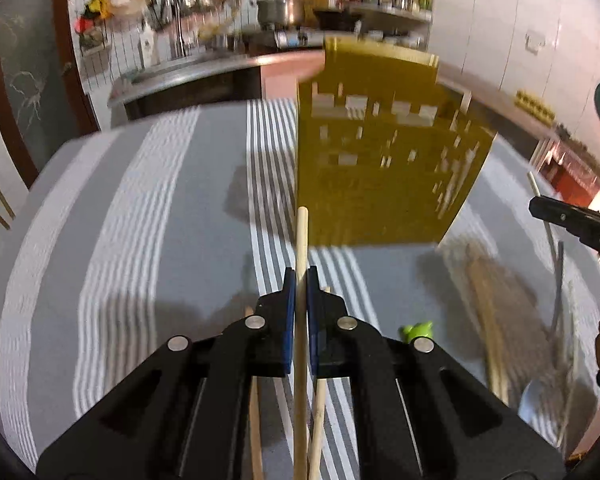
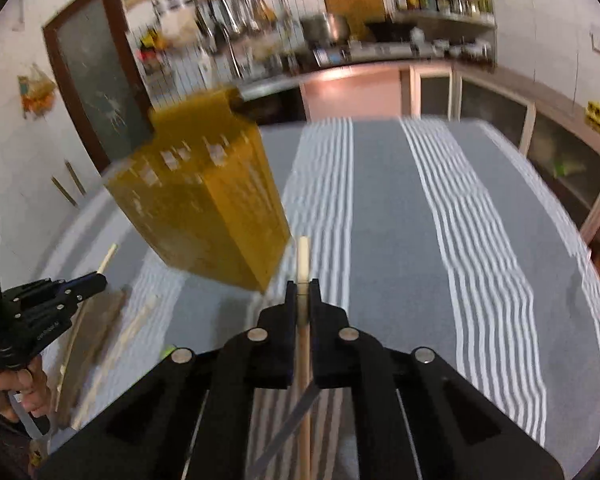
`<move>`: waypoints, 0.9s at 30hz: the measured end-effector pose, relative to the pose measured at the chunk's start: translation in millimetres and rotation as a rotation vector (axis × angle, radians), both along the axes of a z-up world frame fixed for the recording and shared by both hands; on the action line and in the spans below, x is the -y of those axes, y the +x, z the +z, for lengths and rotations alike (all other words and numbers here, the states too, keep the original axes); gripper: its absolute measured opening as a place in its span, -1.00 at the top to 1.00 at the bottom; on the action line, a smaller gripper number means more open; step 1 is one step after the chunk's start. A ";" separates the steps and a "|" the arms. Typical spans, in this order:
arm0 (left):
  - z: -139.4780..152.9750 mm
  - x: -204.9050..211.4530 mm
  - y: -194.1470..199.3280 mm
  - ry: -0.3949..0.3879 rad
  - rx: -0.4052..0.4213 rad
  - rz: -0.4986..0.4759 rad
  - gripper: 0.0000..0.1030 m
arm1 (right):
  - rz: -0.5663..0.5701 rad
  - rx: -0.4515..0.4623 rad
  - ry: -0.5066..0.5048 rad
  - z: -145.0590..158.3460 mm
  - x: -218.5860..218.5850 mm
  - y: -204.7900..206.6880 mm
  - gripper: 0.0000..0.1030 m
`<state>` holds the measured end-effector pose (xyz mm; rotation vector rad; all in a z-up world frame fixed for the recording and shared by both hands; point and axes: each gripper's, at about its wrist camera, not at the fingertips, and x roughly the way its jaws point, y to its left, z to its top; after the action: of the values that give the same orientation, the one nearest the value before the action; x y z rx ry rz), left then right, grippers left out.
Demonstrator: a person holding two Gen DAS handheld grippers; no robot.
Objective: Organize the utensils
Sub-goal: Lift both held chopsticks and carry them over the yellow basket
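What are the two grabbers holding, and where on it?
Each holds a thin wooden stick near its top end. The left gripper pinches one wooden stick; the right gripper pinches another stick. Their lower ends are hidden.

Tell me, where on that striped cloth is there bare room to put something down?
Bare striped cloth lies open right of the yellow holder, out to the table's far edge. It is crowded on the other side, where wooden utensils lie in a pile.
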<state>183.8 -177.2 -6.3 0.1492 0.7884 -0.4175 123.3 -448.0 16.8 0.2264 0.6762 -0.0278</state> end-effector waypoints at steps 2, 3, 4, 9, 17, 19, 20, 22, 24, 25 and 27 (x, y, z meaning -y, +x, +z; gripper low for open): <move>13.3 -4.2 -7.2 -0.020 0.035 0.003 0.92 | -0.002 0.054 0.001 14.4 -0.2 -5.0 0.88; 19.1 -6.7 -7.2 -0.033 0.047 0.000 0.92 | -0.001 0.078 0.002 19.4 -0.4 -8.8 0.88; 26.9 -9.7 -11.0 -0.051 0.065 0.000 0.92 | -0.006 0.101 -0.003 25.2 -1.8 -13.1 0.88; 49.5 -17.9 -22.3 -0.095 0.133 -0.006 0.92 | -0.008 0.166 -0.031 39.9 -6.8 -25.0 0.88; 74.3 -31.3 -31.1 -0.196 0.204 -0.012 0.92 | -0.003 0.239 -0.045 60.1 -10.2 -37.0 0.88; 80.2 -33.1 -33.4 -0.226 0.213 -0.015 0.92 | -0.005 0.258 -0.049 66.1 -11.6 -40.1 0.88; 83.7 -33.9 -34.1 -0.234 0.221 -0.014 0.92 | -0.003 0.265 -0.047 69.3 -12.3 -40.8 0.88; 88.8 -32.0 -33.7 -0.238 0.235 -0.014 0.92 | -0.002 0.280 -0.052 76.1 -13.5 -43.5 0.88; 94.1 -29.8 -33.0 -0.235 0.245 -0.020 0.92 | 0.002 0.291 -0.058 83.9 -15.6 -44.3 0.88; 96.4 -28.7 -32.6 -0.236 0.251 -0.021 0.92 | 0.001 0.296 -0.060 86.6 -15.7 -44.3 0.88; 102.6 -26.8 -31.1 -0.247 0.256 -0.027 0.92 | -0.002 0.311 -0.067 92.6 -18.2 -42.4 0.88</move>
<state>152.7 -150.4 96.3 -0.0182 0.4785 -0.5069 81.0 -429.8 109.4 0.1626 0.3646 -0.0168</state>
